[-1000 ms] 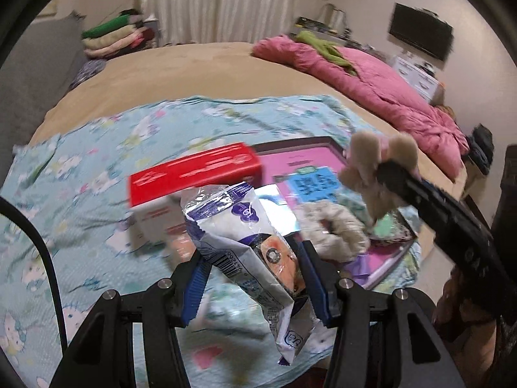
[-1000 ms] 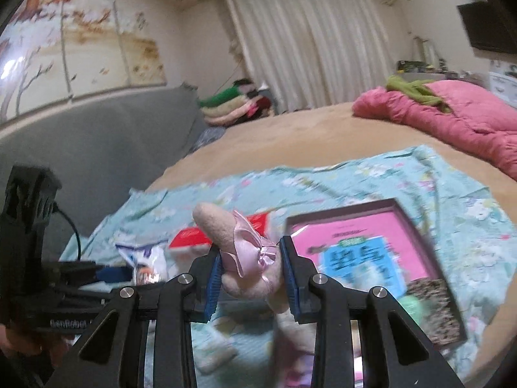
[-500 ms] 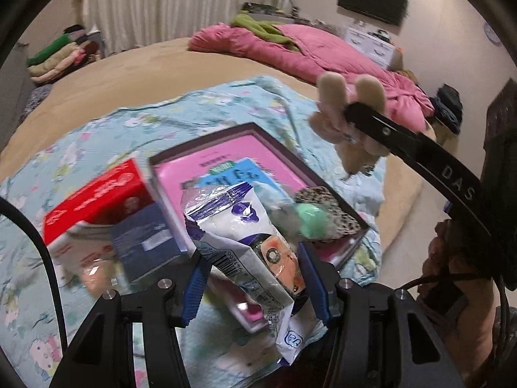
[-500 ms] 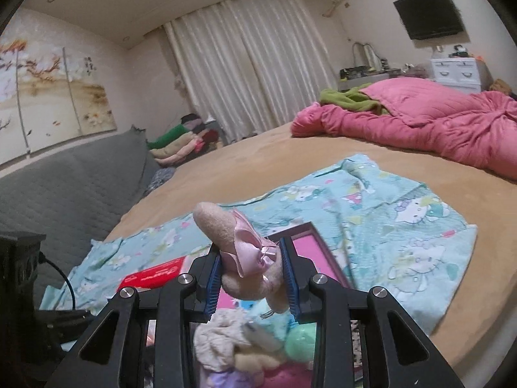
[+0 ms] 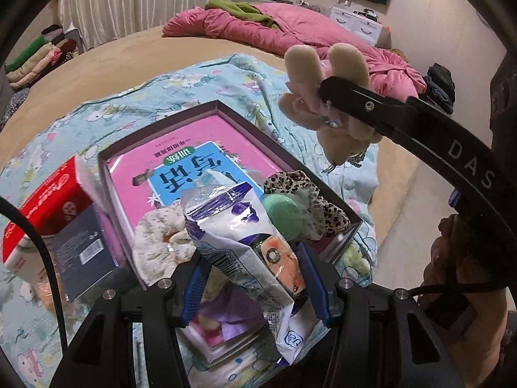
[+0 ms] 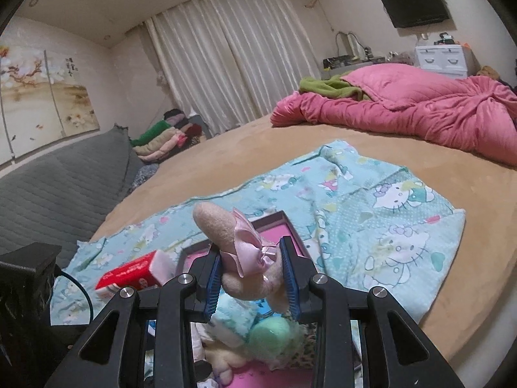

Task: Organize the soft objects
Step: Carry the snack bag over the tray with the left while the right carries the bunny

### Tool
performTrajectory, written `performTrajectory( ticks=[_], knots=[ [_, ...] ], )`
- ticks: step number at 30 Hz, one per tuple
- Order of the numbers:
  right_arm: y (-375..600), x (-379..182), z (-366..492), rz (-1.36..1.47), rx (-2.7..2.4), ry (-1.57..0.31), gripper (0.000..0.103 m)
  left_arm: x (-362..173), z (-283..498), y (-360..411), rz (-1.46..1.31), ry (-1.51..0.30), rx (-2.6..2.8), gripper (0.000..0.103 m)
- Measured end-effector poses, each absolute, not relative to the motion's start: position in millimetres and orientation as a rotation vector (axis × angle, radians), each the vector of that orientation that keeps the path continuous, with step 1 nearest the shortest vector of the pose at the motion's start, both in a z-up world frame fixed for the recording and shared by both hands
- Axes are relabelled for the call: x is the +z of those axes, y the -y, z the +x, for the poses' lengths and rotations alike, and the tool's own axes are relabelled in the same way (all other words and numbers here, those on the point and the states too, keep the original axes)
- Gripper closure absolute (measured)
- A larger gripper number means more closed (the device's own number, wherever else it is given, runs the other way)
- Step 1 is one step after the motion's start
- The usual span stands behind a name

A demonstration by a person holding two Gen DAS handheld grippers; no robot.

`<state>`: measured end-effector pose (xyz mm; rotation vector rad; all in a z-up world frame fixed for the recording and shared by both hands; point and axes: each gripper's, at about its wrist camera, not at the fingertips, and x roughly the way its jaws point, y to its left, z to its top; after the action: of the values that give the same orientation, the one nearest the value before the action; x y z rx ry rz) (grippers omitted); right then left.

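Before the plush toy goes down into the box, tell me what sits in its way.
The plush toy hangs in the right gripper above the box. The near end holds a green ball, leopard cloth and a white scrunchie; the far end looks clear.

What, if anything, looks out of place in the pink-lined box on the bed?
The box holds soft scrunchies, yet a hard book lies flat inside it; beside it, the red carton sits with its end flap hanging open.

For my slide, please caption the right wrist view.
Right gripper holds a beige plush rabbit with pink bow above the dark-rimmed pink box.
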<state>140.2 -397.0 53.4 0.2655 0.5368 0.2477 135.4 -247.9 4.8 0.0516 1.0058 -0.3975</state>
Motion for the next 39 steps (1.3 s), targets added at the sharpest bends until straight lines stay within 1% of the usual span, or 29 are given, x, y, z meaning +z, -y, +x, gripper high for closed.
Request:
performTrajectory(
  ticks=[13,26,29,39],
  knots=[
    [404.8,34.2,159.1,0.276,0.237,-0.605,0.069,-17.8,143.0,253.7,0.105,-1.038,-0.385,0.048],
    [393.3,12.9,178.2,0.246,0.256,-0.689,0.069,-32.2,154.8,243.3,0.096,-1.055,-0.370,0.048],
    [390.5,9.2,181.9,0.235,0.257,-0.699,0.069,-35.7,157.8,242.6,0.102,-1.063,-0.361,0.052],
    [381.9,-8.4,196.2,0.186,0.249,-0.753,0.068,-41.6,160.3,237.5,0.075,-1.066,-0.371,0.053]
  ],
)
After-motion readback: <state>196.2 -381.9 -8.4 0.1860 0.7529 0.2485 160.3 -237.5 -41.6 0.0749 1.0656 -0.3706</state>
